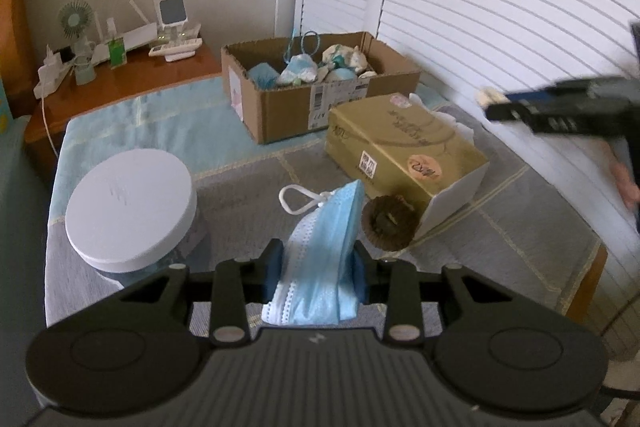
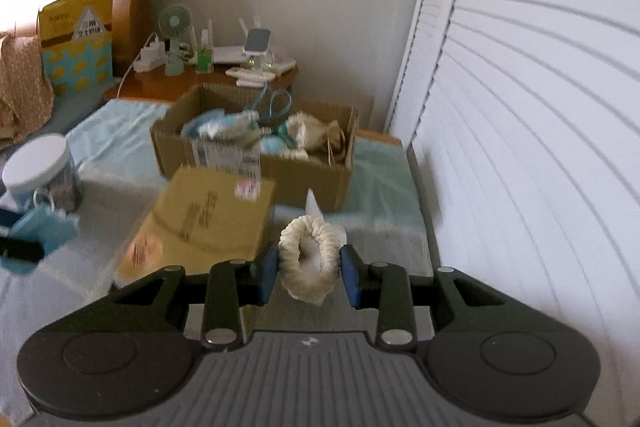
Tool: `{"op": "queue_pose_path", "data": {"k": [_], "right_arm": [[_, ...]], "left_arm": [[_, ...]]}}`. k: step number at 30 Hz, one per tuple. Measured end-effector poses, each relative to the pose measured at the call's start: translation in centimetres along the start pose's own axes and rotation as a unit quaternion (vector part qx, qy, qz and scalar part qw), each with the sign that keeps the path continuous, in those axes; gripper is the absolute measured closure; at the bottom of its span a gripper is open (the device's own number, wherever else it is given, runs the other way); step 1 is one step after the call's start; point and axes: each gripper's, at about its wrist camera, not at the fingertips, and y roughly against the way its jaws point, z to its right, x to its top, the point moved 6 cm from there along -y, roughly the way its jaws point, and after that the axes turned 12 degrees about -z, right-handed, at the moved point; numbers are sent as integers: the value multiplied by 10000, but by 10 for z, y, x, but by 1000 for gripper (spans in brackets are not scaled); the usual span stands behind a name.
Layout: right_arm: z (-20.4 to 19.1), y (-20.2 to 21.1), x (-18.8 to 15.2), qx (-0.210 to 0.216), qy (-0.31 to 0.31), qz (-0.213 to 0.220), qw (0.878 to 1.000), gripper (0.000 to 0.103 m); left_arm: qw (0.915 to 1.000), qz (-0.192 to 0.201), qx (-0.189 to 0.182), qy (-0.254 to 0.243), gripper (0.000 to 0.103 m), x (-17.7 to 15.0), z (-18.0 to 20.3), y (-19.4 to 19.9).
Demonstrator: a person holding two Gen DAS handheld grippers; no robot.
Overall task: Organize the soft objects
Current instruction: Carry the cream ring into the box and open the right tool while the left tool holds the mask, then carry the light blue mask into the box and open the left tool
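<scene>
**Both grippers loaded: mask on the left, scrunchie on the right**

The left gripper (image 1: 318, 269) has its jaws pressed narrow on a folded blue face mask (image 1: 324, 247), which stands up between the blue pads with its white ear loop (image 1: 296, 200) hanging free at the far left. The right gripper (image 2: 308, 269) has its jaws clamped on a cream scrunchie (image 2: 308, 259), squeezed into an upright oval between its pads.

Just beyond the mask, on the grey and blue cloth (image 1: 248, 167) that covers the worktop, lies a dark brown scrunchie (image 1: 387, 225), touching the near end of a gold box (image 1: 404, 151) that lies on its side. To the left stands a jar with a white round lid (image 1: 130, 207). Farther off sits an open cardboard box (image 1: 320, 87) already holding blue and white soft things. Behind it on the left is a wooden nightstand (image 1: 160, 75) with a small fan (image 1: 75, 19) and a router. White louvred doors (image 1: 500, 7) fill the right side. In the right wrist view the left gripper and its mask show blurred at the left edge.
</scene>
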Motion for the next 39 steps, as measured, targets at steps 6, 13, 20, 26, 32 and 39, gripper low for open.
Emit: {"op": "queue_pose_path", "data": {"k": [6, 13, 20, 26, 32, 39], "right_arm": [[-2, -15, 45, 50, 149, 150, 9998, 64], [0, -47, 91, 32, 315, 170, 9994, 64], [4, -82, 119, -1, 284, 153, 9995, 57], [6, -87, 110, 62, 186, 108, 9998, 19], [5, -50, 85, 103, -83, 285, 9995, 0], [8, -20, 43, 279, -550, 97, 9980, 0]], "left_arm": [[10000, 49, -30, -10, 69, 1, -3, 3], [9999, 78, 34, 89, 69, 6, -12, 4], [9998, 83, 40, 152, 69, 16, -12, 1], [9999, 48, 50, 147, 69, 25, -7, -3], [9999, 40, 113, 91, 69, 38, 0, -5], [9999, 59, 156, 36, 69, 58, 12, -4]]}}
